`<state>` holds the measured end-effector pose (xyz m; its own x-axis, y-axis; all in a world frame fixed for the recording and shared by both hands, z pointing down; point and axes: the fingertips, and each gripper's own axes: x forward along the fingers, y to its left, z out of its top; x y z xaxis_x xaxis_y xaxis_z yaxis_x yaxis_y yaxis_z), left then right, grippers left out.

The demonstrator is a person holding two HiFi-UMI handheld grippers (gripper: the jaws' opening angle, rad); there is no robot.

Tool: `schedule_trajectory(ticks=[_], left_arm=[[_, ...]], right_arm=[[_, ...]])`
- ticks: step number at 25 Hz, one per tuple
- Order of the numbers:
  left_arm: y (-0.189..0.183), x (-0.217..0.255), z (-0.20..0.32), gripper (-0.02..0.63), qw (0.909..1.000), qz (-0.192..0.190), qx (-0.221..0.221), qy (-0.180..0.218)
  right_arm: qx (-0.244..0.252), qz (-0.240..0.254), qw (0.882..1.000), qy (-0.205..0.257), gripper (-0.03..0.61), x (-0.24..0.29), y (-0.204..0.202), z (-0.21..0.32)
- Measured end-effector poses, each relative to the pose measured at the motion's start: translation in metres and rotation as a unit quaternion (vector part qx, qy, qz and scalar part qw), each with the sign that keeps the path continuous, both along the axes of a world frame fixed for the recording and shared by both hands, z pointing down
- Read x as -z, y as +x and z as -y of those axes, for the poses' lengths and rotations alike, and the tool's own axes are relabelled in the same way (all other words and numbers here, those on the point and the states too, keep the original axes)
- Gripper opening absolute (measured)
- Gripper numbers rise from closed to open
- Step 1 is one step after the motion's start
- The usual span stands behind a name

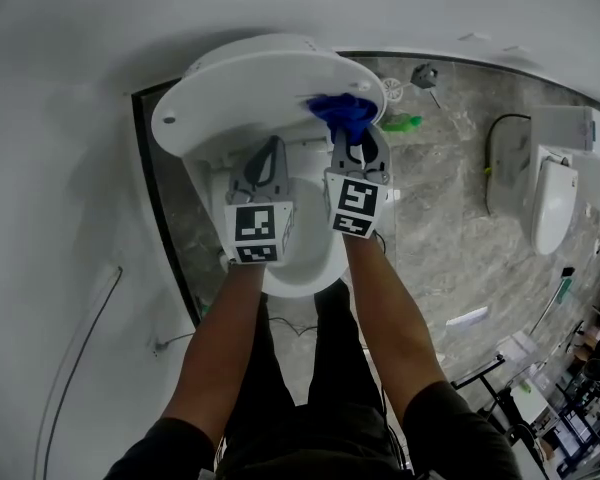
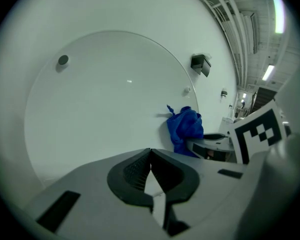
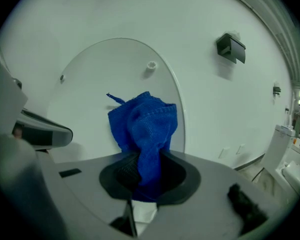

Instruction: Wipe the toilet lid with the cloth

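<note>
The right claw is clamped on a bunched blue terry cloth. The fabric fills the gap between its jaws and stands out ahead of the tips as a soft wad, so the wad meets the surface before the hard plastic does. Straight ahead of that claw stands the round white plastic toilet lid, raised upright with its inner face towards the person. The cloth sits at the lid's right-hand edge, touching it or just short of it; no view settles which. That looks like a stroke being started or finished at the rim, with most of the face off to the claw's left not yet shown as covered. The left claw is closed with nothing between its jaws. It is held just beside the right claw and aimed at the same lid, probably only kept out of the cloth's way, since it touches nothing. Below both claws lies the open white ceramic toilet bowl. The claws and forearms cover most of its inside, and what little shows holds no object that can be made out.
</note>
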<state>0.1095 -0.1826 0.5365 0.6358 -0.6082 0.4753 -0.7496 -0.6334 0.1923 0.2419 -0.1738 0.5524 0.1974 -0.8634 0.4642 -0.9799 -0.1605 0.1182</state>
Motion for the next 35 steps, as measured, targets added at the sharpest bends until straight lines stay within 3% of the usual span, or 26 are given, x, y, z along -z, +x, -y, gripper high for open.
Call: schedule_trajectory(ticks=[4,7,13,20,25,29,35], left_arm=[[-0.004,-0.003,-0.008,0.011,1.0,-0.006,0.004,-0.002],[-0.02,-0.007,-0.017,0.011,0.9998,-0.007,0.019,-0.005],[-0.087,-0.039,-0.02,0.011,0.9981,0.014,0.057,-0.015],[-0.182,-0.055,-0.003,0.011,0.9923,0.035,0.118,-0.017],[-0.217,-0.056,0.01,0.011,0.9922,0.034,0.119,-0.015],[-0.233,-0.057,0.017,0.011,0.9937,0.037,0.106,-0.005],[-0.241,-0.058,0.03,0.011,0.9937,0.041,0.104,0.001]], right_arm=[[-0.017,-0.01,1.0,0.007,0.067,-0.002,0.008,-0.01],[0.006,-0.01,1.0,0.013,0.067,0.001,-0.009,-0.017],[0.103,0.027,0.994,0.016,0.067,-0.015,-0.108,-0.019],[0.237,0.085,0.968,0.011,0.067,-0.035,-0.239,0.014],[0.229,0.102,0.968,0.01,0.067,-0.048,-0.278,0.041],[0.205,0.101,0.973,0.006,0.067,-0.054,-0.278,0.049],[0.214,0.081,0.974,0.008,0.067,-0.058,-0.27,0.052]])
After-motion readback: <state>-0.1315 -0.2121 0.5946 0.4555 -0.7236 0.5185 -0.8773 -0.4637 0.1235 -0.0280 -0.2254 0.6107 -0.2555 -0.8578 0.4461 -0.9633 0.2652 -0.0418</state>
